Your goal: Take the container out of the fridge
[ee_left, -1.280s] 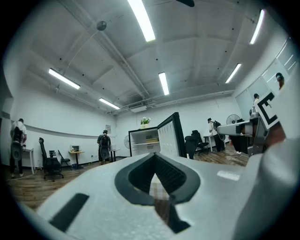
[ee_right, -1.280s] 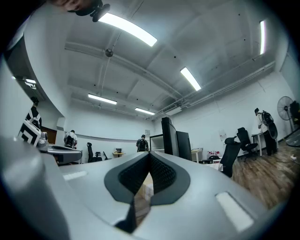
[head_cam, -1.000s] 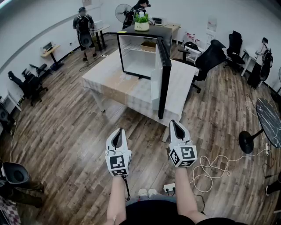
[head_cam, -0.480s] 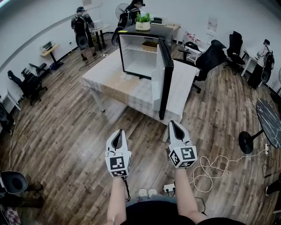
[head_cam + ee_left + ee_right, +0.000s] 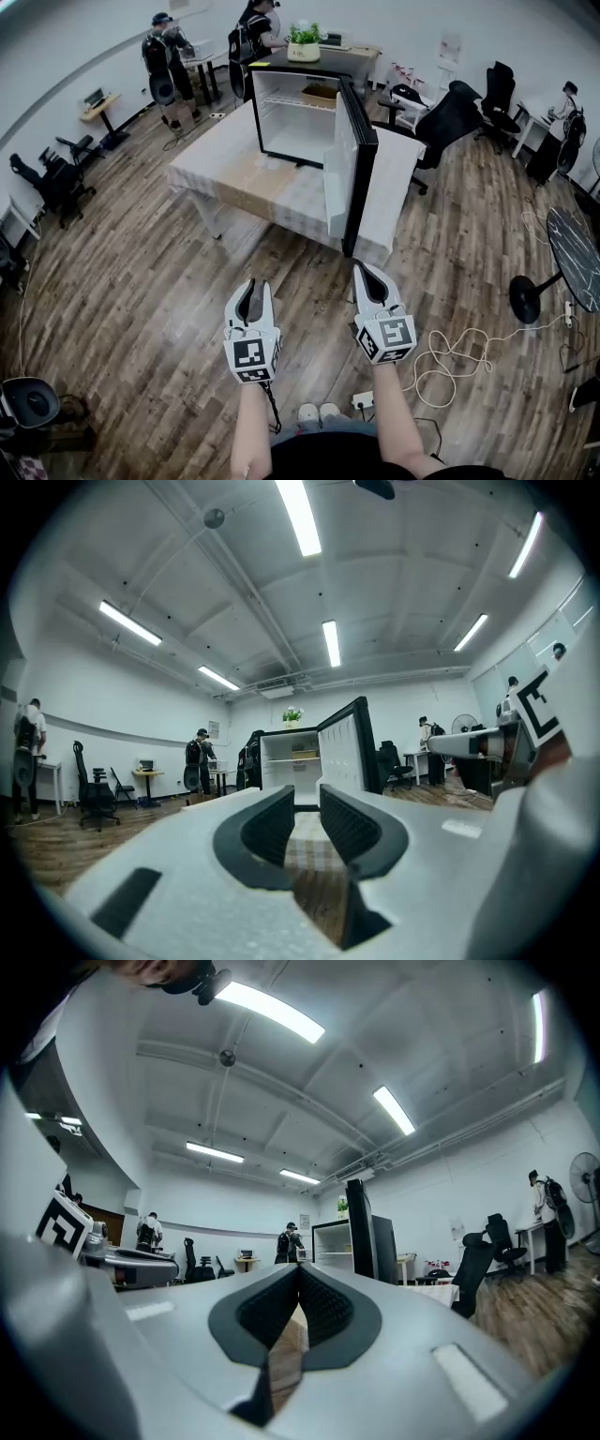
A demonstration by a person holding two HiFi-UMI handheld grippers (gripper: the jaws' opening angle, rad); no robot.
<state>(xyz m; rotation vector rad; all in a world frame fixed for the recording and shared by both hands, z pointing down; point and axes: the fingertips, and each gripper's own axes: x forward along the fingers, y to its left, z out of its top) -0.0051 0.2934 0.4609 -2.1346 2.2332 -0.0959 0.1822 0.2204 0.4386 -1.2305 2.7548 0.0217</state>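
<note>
Container [image 5: 319, 92] flat on fridge [image 5: 291, 127] top shelf, long axis crosswise. My left gripper [image 5: 251, 286] jaws just parting, empty; right gripper [image 5: 362, 269] pressed together.

Bright even light from ceiling strip lights [image 5: 300, 517], soft shadows, strong fisheye bending, dark vignetted corners

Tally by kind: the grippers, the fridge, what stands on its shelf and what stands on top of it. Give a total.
grippers: 2, the left gripper, jaws just opening with nothing between them, and the right gripper
fridge: 1
container on the shelf: 1
plant on top: 1
Total: 5
</note>
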